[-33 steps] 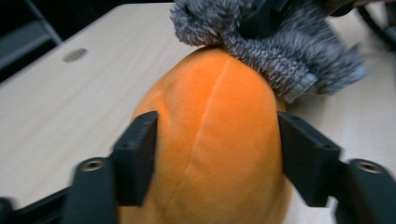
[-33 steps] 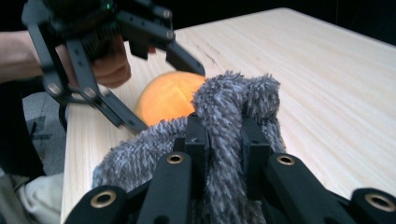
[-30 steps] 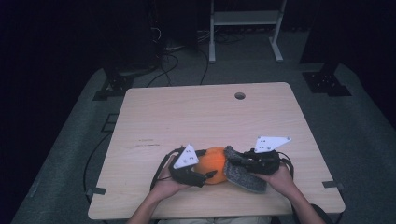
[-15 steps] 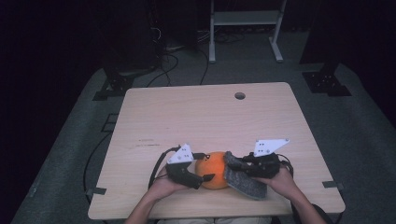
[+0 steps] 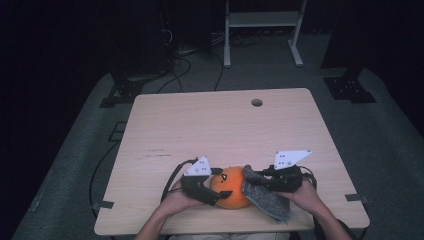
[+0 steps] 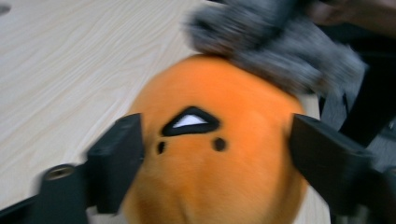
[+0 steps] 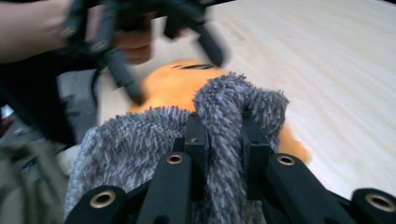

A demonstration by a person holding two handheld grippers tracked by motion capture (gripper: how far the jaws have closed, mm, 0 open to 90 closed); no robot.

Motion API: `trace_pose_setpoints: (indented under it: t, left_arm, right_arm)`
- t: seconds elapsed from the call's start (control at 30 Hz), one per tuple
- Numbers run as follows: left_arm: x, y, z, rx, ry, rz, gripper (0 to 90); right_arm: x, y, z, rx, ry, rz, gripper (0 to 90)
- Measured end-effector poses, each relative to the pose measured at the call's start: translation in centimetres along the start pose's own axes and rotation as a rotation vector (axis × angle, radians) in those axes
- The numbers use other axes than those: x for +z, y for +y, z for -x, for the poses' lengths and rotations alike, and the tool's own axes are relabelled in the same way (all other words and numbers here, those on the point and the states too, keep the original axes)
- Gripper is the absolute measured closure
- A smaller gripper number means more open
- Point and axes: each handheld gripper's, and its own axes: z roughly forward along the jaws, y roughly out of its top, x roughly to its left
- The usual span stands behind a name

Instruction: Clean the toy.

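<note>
resting near the front edge of the light wooden table [image 5: 220,130], the orange plush toy [image 5: 229,190] lies just in front of the person, and only a narrow strip of wood is between it and that edge. behind the toy the tabletop is bare up to the far edge, where a small round hole [image 5: 257,102] sits; to the left and right there is also free wood before the side edges. the left gripper [image 5: 212,192] is at the toy's left side, and in the left gripper view its two black jaws stand wide on both sides of the orange body; they have just been opening, and i cannot tell whether the pads press on the plush. the right gripper [image 5: 255,181] is at the toy's right side, with its jaws closed tight on a fold of grey fuzzy cloth [image 5: 267,197]. this cloth touches the toy's right upper side and hangs down toward the front edge.
</note>
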Motion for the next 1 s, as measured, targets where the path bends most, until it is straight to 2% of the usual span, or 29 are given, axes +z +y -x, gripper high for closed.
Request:
trace_pose_setpoints:
  t: [0.03,0.07,0.1,0.13,0.2,0.3,0.4,0.47,0.53,0.6,0.63,0.7,0.73,0.77,0.83,0.9,0.93,1.0]
  left_arm:
    - [0.2,-0.1,-0.1,-0.009,-0.005,-0.019,11.5]
    - [0.4,-0.2,0.1,0.009,-0.003,-0.018,14.3]
    - [0.5,-0.3,0.4,0.046,0.002,-0.018,20.6]
    - [0.6,-0.3,0.8,0.085,0.01,-0.034,24.7]
    - [0.4,-0.2,1.3,0.135,0.023,-0.054,29.3]
    - [0.2,-0.5,1.4,0.156,0.009,-0.053,32.2]
    - [0.2,-0.5,1.6,0.175,-0.006,-0.047,32.2]
    - [0.1,-0.3,1.5,0.158,-0.023,-0.034,28.5]
    - [0.3,0.1,1.2,0.106,-0.033,-0.015,18.6]
    - [0.6,0.4,0.9,0.051,-0.023,-0.012,10.3]
    - [0.9,0.5,0.7,0.032,-0.032,-0.017,8.6]
    - [1.1,0.5,0.8,0.044,-0.031,-0.031,9.9]
    - [1.1,0.3,1.1,0.068,-0.028,-0.033,15.7]
    - [1.0,0.2,1.3,0.096,-0.02,-0.032,21.5]
    - [0.9,0.1,1.6,0.119,-0.016,-0.036,27.2]
    - [1.0,0.1,1.8,0.134,-0.015,-0.037,29.0]
    - [1.0,0.1,1.8,0.14,-0.014,-0.04,29.1]
    - [0.9,0.0,1.9,0.15,-0.015,-0.042,28.9]
  right_arm:
    - [0.1,0.0,-0.3,-0.013,0.016,0.002,76.3]
    - [0.2,0.1,-0.6,-0.014,0.043,0.015,76.3]
    - [0.5,0.3,-0.8,-0.022,0.066,0.029,76.3]
    - [0.9,0.6,-1.0,-0.037,0.064,0.031,76.3]
    - [1.7,1.1,-0.9,-0.052,0.04,0.029,76.4]
    - [1.7,1.4,0.0,-0.027,-0.005,0.046,76.4]
    - [1.1,0.9,0.9,0.0,-0.054,0.035,76.2]
    - [0.5,0.1,1.2,0.022,-0.065,0.014,76.2]
    - [0.1,-0.4,1.0,0.024,-0.056,0.01,76.2]
    - [0.1,-0.4,0.4,0.01,-0.031,0.021,76.1]
    - [0.3,-0.2,0.1,0.004,-0.006,0.032,76.1]
    - [0.8,0.1,-0.5,-0.022,0.019,0.035,75.9]
    - [0.9,0.2,-0.6,-0.032,0.017,0.029,75.9]
    - [0.9,0.2,-0.5,-0.034,0.018,0.025,75.9]
    - [0.5,-0.2,0.1,-0.008,0.013,0.023,75.9]
    - [0.2,-0.5,0.6,0.005,-0.021,0.007,75.8]
    - [0.0,-0.7,0.8,0.002,-0.058,-0.015,75.7]
    - [-0.2,-1.5,1.5,-0.016,-0.161,-0.09,75.6]
